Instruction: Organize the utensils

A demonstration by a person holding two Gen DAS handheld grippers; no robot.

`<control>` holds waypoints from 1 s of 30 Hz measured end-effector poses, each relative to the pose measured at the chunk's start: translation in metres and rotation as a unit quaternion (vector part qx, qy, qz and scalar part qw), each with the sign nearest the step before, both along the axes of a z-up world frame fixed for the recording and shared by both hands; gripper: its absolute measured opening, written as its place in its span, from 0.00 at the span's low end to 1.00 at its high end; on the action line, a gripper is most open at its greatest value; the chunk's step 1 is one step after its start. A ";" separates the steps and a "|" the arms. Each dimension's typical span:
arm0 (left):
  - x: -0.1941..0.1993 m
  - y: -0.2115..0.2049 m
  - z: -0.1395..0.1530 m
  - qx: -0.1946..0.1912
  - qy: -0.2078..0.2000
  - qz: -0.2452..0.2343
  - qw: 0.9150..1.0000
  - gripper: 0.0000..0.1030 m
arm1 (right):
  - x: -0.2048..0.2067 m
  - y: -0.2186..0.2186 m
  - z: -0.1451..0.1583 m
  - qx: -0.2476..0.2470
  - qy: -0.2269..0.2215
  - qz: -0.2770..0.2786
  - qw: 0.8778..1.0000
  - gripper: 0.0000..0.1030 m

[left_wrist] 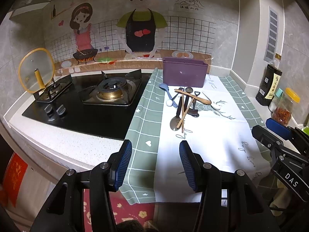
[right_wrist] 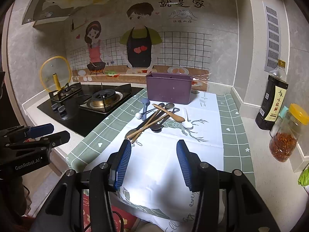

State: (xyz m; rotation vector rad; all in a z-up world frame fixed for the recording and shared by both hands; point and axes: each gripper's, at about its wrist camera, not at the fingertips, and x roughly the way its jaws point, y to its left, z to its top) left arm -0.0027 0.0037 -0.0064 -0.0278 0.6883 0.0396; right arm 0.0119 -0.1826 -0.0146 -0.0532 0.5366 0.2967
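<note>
One purple bin [right_wrist: 169, 88] stands at the back of your checked cloth [right_wrist: 231, 135], its dividers just visible at the rim and its contents out of sight from here, while the utensils [right_wrist: 156, 116] lie in a crossed heap on the cloth just in front of it: wooden spoon [right_wrist: 168, 112], chopsticks [right_wrist: 146, 125], metal spoons, a blue spoon [right_wrist: 144, 104] and a white one [right_wrist: 186, 123]. Both your left gripper [left_wrist: 155, 160] and right gripper [right_wrist: 153, 160] hover near the cloth's front edge with fingers spread apart and nothing between them. Beside you sit the stove [left_wrist: 112, 90] with a glass lid [left_wrist: 36, 69] to the left, and a soy sauce bottle [right_wrist: 273, 98] and chilli jar [right_wrist: 287, 135] to the right.
</note>
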 end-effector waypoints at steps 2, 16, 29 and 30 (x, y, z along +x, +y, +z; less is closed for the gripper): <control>0.000 0.000 0.000 0.000 0.000 -0.001 1.000 0.51 | 0.000 -0.001 -0.001 0.001 0.000 0.001 1.000 0.45; -0.001 -0.001 -0.002 0.003 0.002 -0.001 1.000 0.51 | -0.001 0.002 -0.002 0.001 0.005 0.004 1.000 0.45; 0.006 -0.008 -0.002 0.006 0.006 -0.005 1.000 0.51 | 0.005 0.000 -0.002 0.006 0.012 0.000 1.000 0.45; 0.006 -0.008 -0.002 0.006 0.006 -0.006 1.000 0.51 | 0.006 -0.003 -0.002 0.007 0.013 -0.001 1.000 0.45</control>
